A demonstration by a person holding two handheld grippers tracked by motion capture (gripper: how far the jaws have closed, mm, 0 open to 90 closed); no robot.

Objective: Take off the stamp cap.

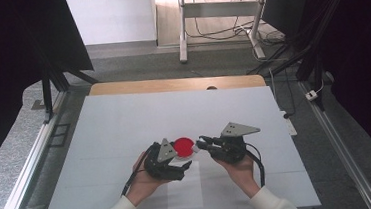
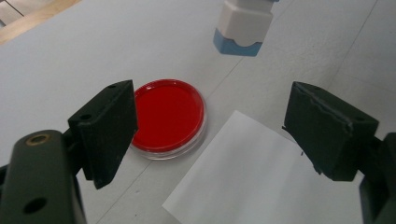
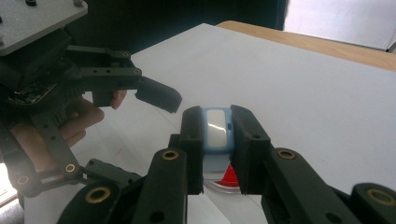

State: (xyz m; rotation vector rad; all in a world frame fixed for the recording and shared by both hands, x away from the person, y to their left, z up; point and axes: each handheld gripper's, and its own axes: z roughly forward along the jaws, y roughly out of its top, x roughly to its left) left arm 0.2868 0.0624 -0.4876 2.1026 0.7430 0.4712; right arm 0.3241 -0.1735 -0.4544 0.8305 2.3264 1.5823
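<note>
High view: the person's two hands come in from the near edge of the white table point(image 1: 124, 119), each carrying a gripper. The red dish point(image 1: 184, 146), a shallow round clear-walled dish with a red fill, sits on the table between the two grippers and serves as the landmark here.

Left gripper point(image 1: 170, 162): just beside the dish, on its near-left side. In the left gripper view its jaws stand wide apart with nothing between them; the dish point(image 2: 167, 116) lies just ahead of one jaw, partly behind its tip. A white sheet of paper point(image 2: 252, 172) lies flat on the table just beside the dish, on the near side, its corner close to the dish rim; I cannot tell whether they touch.

Right gripper point(image 1: 202, 142): just right of the dish, jaws pointing toward it. In the right gripper view the jaws are clamped on a small white-and-blue stamp-like block point(image 3: 217, 130), one pad on each side. The block is held above the table, with the dish's red edge point(image 3: 229, 177) showing directly below it. In the left gripper view the block point(image 2: 243, 25) hangs beyond the dish, clear of it.
</note>
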